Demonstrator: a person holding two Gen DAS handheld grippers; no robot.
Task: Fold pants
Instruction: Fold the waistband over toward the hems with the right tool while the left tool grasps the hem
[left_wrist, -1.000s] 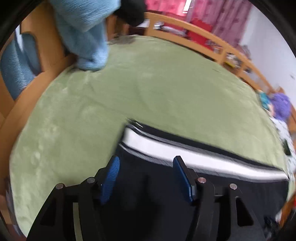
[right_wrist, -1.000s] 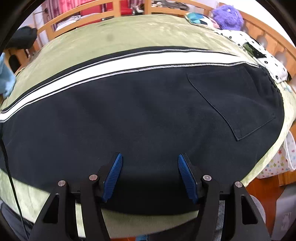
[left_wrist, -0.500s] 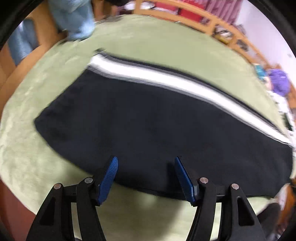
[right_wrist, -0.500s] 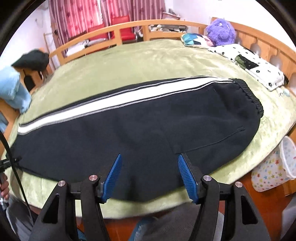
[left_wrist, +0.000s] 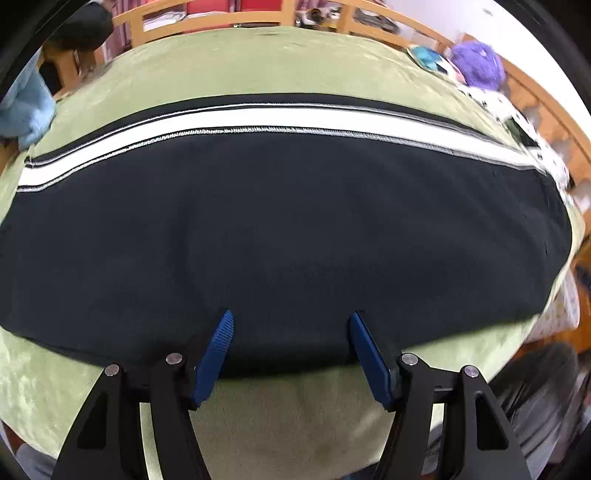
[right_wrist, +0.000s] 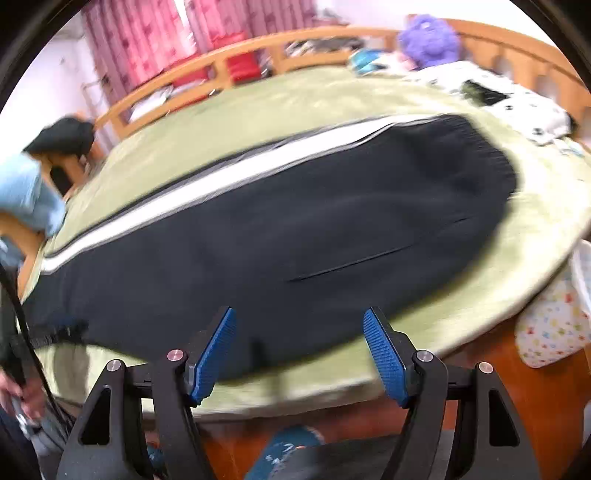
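Black pants (left_wrist: 280, 229) with a white side stripe (left_wrist: 258, 120) lie flat and lengthwise on the green bedspread (left_wrist: 258, 62). They also show in the right wrist view (right_wrist: 295, 229), waistband to the right. My left gripper (left_wrist: 290, 325) is open and empty, hovering at the pants' near edge. My right gripper (right_wrist: 299, 325) is open and empty, also at the near edge, left of the back pocket seam (right_wrist: 354, 262).
A wooden bed rail (right_wrist: 229, 70) runs around the far side. A blue towel (left_wrist: 22, 110) hangs at the left. A purple plush (right_wrist: 428, 38) and a dotted white cloth (right_wrist: 517, 107) lie at the far right. A patterned cloth (right_wrist: 550, 328) hangs off the bed's right edge.
Both grippers have pulled back toward the bed's near edge. The left view swung from the pants' leg end to face the whole pants. Both stayed open.
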